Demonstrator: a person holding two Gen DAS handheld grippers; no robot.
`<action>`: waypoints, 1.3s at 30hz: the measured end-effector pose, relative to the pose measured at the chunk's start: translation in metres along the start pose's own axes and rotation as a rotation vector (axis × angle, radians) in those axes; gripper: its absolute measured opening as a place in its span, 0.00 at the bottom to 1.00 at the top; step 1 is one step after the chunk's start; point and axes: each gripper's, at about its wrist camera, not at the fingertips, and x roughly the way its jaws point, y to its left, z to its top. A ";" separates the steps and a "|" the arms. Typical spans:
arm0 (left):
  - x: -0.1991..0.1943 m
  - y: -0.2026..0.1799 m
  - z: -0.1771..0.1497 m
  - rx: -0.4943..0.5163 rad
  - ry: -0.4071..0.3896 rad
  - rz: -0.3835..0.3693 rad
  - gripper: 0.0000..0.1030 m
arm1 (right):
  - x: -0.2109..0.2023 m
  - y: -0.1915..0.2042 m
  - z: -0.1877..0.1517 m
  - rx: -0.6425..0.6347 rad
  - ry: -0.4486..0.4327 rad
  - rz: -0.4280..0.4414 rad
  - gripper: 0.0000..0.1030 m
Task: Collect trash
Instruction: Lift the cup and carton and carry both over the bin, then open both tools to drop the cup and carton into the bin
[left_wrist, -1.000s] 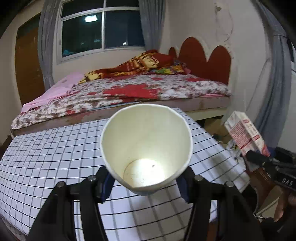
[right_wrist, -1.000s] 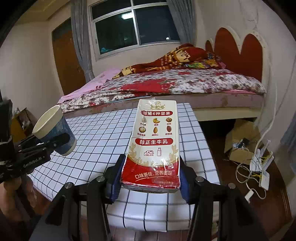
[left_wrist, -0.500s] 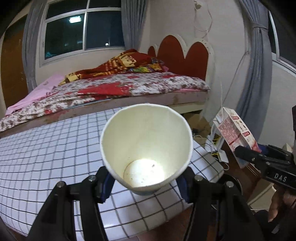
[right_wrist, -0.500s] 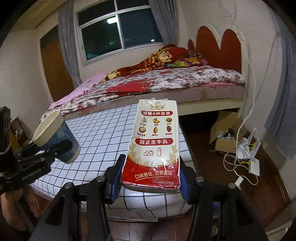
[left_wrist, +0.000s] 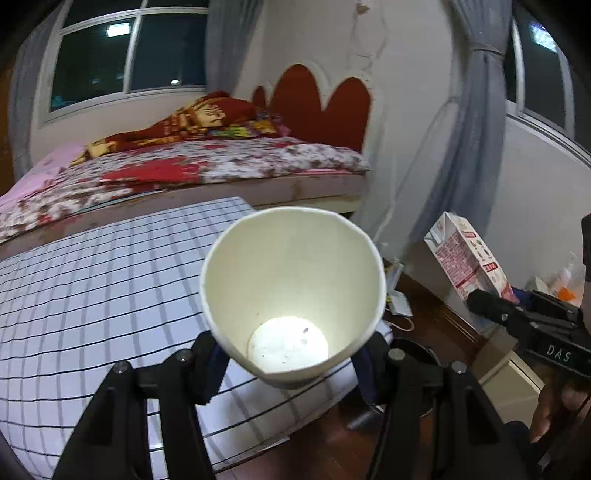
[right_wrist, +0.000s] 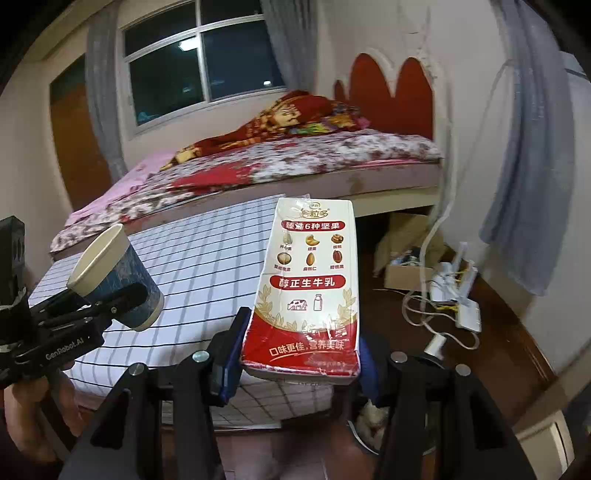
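My left gripper (left_wrist: 291, 354) is shut on an empty paper cup (left_wrist: 291, 295), white inside and blue outside, its mouth tilted toward the camera. The same cup (right_wrist: 114, 277) shows at the left of the right wrist view, held in the left gripper (right_wrist: 122, 299). My right gripper (right_wrist: 301, 354) is shut on a red and white milk carton (right_wrist: 310, 284), held upright by its lower end. That carton (left_wrist: 465, 258) also appears at the right of the left wrist view, above the right gripper's dark finger (left_wrist: 491, 302). Both are held over the corner of the checked table.
A table with a white checked cloth (left_wrist: 92, 295) lies below and left. Behind it stands a bed (right_wrist: 295, 158) with a floral cover and red headboard. Cables and a power strip (right_wrist: 454, 295) lie on the dark wooden floor beside a cardboard box (right_wrist: 402, 273). A grey curtain (left_wrist: 465, 129) hangs at right.
Both grippers have swung to the right with their loads; the table and bed have slid left in both views, and the floor, cables and curtain now show more.
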 end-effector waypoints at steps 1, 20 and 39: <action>0.003 -0.005 0.000 0.002 0.005 -0.020 0.57 | -0.003 -0.004 0.000 0.005 -0.001 -0.011 0.52; 0.049 -0.111 -0.030 0.119 0.134 -0.183 0.57 | -0.023 -0.107 -0.049 0.115 0.069 -0.147 0.52; 0.127 -0.174 -0.082 0.166 0.327 -0.201 0.57 | 0.029 -0.186 -0.107 0.135 0.222 -0.093 0.52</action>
